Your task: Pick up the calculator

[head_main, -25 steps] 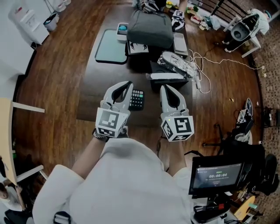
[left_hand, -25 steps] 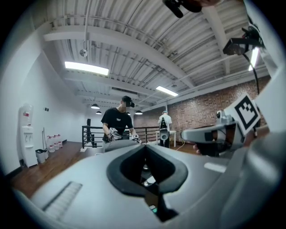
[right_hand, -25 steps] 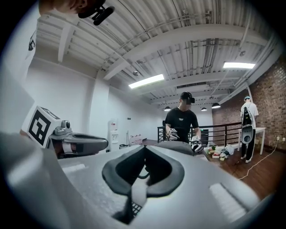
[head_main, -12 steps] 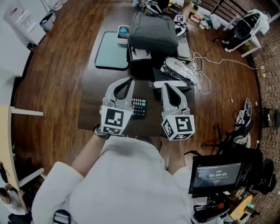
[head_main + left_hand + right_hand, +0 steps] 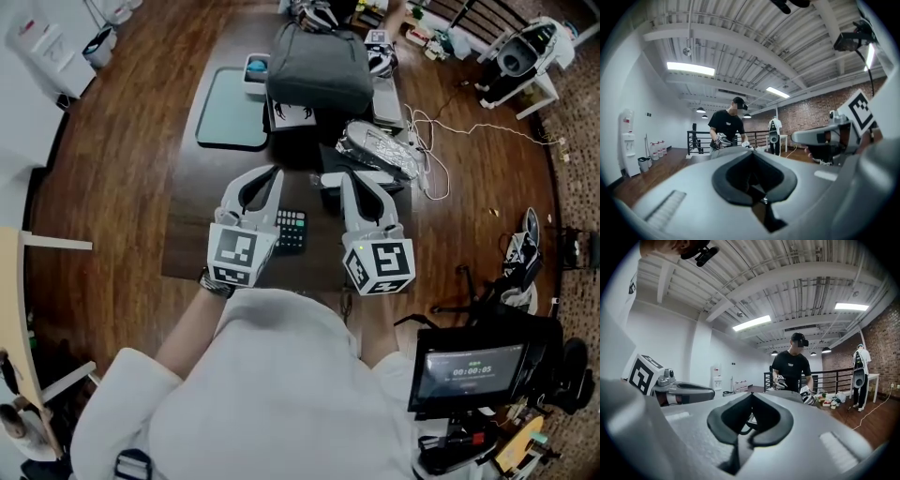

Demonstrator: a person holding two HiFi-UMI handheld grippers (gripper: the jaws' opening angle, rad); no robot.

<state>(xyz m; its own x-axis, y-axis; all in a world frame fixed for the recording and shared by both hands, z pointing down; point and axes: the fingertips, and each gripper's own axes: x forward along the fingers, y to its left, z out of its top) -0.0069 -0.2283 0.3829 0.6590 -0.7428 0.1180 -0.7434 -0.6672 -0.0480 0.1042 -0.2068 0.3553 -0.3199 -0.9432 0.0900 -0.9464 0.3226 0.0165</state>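
Head view first: the calculator [image 5: 292, 230] lies flat on the dark table [image 5: 192, 225], right between the two grippers and tucked against the inner side of the left gripper [image 5: 270, 175], which covers its left edge. The right gripper [image 5: 347, 179] sits just beside it on the other side, not touching it as far as I can see. Both grippers point away from the person, marker cubes toward the camera. Further up the table there's a teal tray [image 5: 230, 117], a grey bag [image 5: 319, 70] and a crinkly silver bundle [image 5: 380, 142] with a white cable [image 5: 433, 150] trailing off the edge.

Left gripper view: the left gripper [image 5: 752, 152] has its jaws pressed together at the tips, nothing between them. It looks out level across the room, so the calculator doesn't show here. A person in a black shirt [image 5: 727, 129] stands across the room, and the right gripper [image 5: 825, 137] pokes in from the right.

Right gripper view: same deal, the right gripper [image 5: 753, 393] has its jaws closed on nothing. The person in a black shirt [image 5: 790, 369] is straight ahead, the left gripper [image 5: 686, 391] is off to the left, and no calculator shows.
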